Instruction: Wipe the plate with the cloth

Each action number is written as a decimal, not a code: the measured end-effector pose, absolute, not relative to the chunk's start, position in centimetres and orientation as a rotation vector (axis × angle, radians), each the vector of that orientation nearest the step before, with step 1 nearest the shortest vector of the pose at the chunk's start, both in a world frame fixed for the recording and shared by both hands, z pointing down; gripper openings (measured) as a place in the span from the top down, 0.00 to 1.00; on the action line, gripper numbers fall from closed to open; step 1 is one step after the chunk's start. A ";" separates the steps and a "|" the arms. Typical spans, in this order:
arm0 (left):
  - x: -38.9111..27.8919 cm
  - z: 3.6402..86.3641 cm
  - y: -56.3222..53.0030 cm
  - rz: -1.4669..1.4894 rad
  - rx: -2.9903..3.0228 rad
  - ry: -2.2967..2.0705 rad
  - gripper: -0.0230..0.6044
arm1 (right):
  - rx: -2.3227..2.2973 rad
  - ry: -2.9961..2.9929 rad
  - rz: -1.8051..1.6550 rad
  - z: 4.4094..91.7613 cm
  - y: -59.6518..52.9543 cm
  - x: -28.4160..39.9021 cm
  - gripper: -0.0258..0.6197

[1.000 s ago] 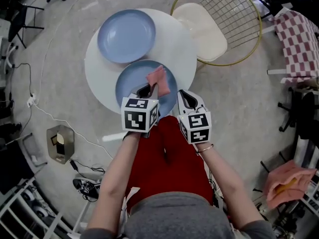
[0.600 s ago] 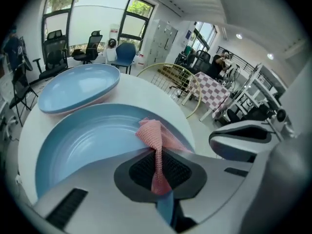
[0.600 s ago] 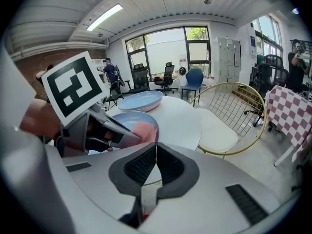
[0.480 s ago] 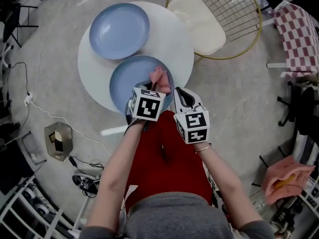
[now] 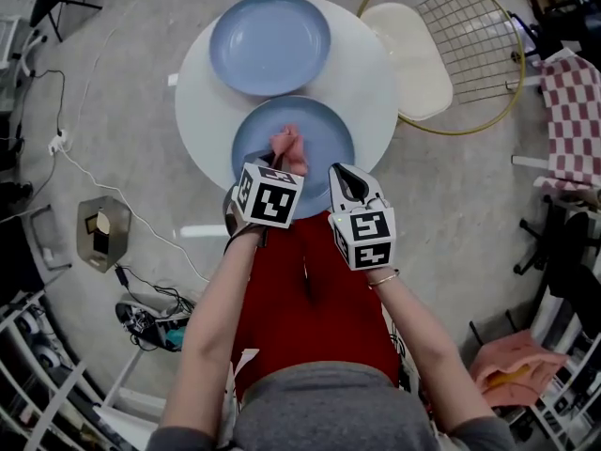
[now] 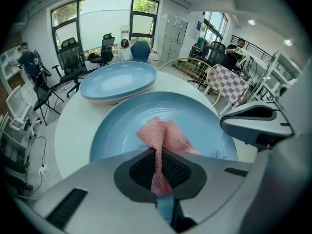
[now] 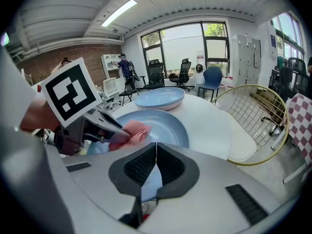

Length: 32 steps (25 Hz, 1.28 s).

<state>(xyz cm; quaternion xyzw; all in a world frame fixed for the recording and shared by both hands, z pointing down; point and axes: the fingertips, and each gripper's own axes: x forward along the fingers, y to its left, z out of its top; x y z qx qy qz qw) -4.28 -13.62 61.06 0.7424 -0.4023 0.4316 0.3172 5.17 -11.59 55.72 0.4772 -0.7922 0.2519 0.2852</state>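
While my left hand-held gripper (image 5: 275, 163) (image 6: 158, 168) is clamped on a fold of the pink cloth (image 5: 289, 147) (image 6: 165, 136), the free end of the cloth bunches up just past the jaw tips and lies on the near blue plate (image 5: 324, 139) (image 6: 117, 128), towards its near left side. In the left gripper view the fabric runs straight down between the two dark pads, pinched tight.

My right hand-held gripper (image 5: 346, 180) (image 7: 155, 164) sits just beside the left one, over the near right rim of the same plate (image 7: 168, 126). Its jaws are brought together at the tips, and I see nothing caught between them; only a strip of blue plate shows through the gap lower down. From that view the left gripper's fingers reach in from the left with the cloth (image 7: 130, 132) at their end.

Beyond the near plate, a second blue plate (image 5: 270, 43) (image 6: 117, 82) (image 7: 160, 98) rests on the far side of the round white tabletop (image 5: 368, 83), its rim just beside the near plate's. A gold wire chair (image 5: 474, 59) with a cream cushion (image 5: 406, 50) stands on the floor to the right of the tabletop.
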 end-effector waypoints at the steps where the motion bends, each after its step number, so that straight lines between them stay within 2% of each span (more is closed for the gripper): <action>1: -4.9 61.0 -13.6 1.137 1.945 -1.075 0.92 | 1.264 -2.121 0.670 55.8 -11.6 4.8 0.91; 22: -13.6 57.8 -12.8 1.082 1.939 -1.248 0.92 | 1.293 -2.099 0.629 54.8 -9.5 1.3 0.91; 27: -12.3 55.1 -13.0 0.985 2.040 -1.211 0.92 | 1.391 -2.057 0.628 54.1 -8.7 3.0 0.91; 32: -7.7 53.8 -12.3 0.824 2.082 -1.035 0.92 | 1.479 -2.003 0.637 53.6 -7.4 5.5 0.91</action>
